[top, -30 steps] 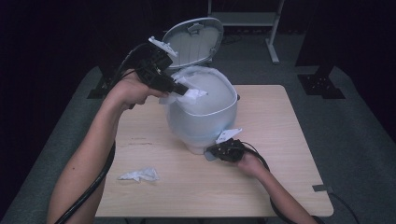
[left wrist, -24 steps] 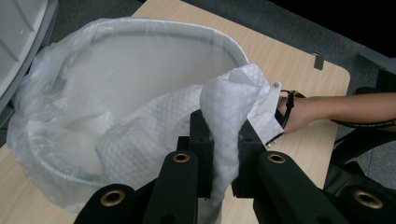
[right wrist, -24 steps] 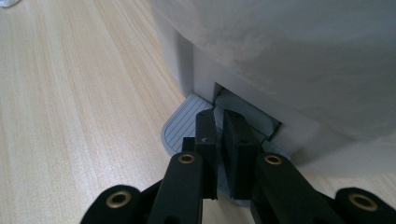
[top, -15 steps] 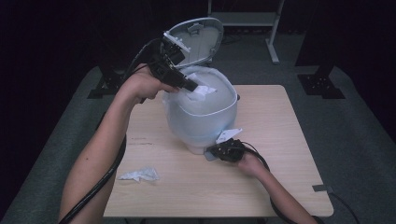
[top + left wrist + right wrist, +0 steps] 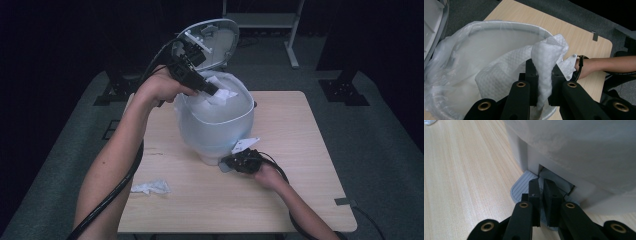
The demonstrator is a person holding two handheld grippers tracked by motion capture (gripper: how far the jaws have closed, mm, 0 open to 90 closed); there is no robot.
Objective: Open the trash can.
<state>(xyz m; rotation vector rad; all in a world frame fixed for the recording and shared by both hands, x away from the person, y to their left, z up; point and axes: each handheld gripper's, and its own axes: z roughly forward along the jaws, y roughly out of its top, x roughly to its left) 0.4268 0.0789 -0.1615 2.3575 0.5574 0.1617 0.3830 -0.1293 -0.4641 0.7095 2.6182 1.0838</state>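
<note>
**High view: tissue held over the open bin, pedal pressed down**

High view shows a square light-wood table [image 5: 300, 200] carrying a white pedal bin lined with a translucent plastic bag [image 5: 215, 130], standing near the middle of the tabletop, slightly toward the far edge. Its grey-white hinged lid [image 5: 212, 42] stands raised behind the opening, beyond the table's far edge.

Left gripper [image 5: 212, 91] is clenched on a crumpled white embossed paper tissue [image 5: 222, 95]. The tissue hangs above the bin's opening, at its far-left rim. In the left gripper view, the tissue [image 5: 544, 65] is pinched between the two black jaws and rises above them in a folded wad, with a flat part draping toward the bag-lined interior [image 5: 474, 57].

Right gripper [image 5: 231, 163] rests low on the table at the bin's near-right base. In the right gripper view, the jaws are closed together with nothing between them, and their tips press down on the grey ribbed foot pedal [image 5: 520, 187] that projects from the slot at the bottom of the bin body [image 5: 579, 145].

A second crumpled white tissue [image 5: 150, 187] lies on the table near the near-left corner, well apart from the bin and from both grippers.
</note>
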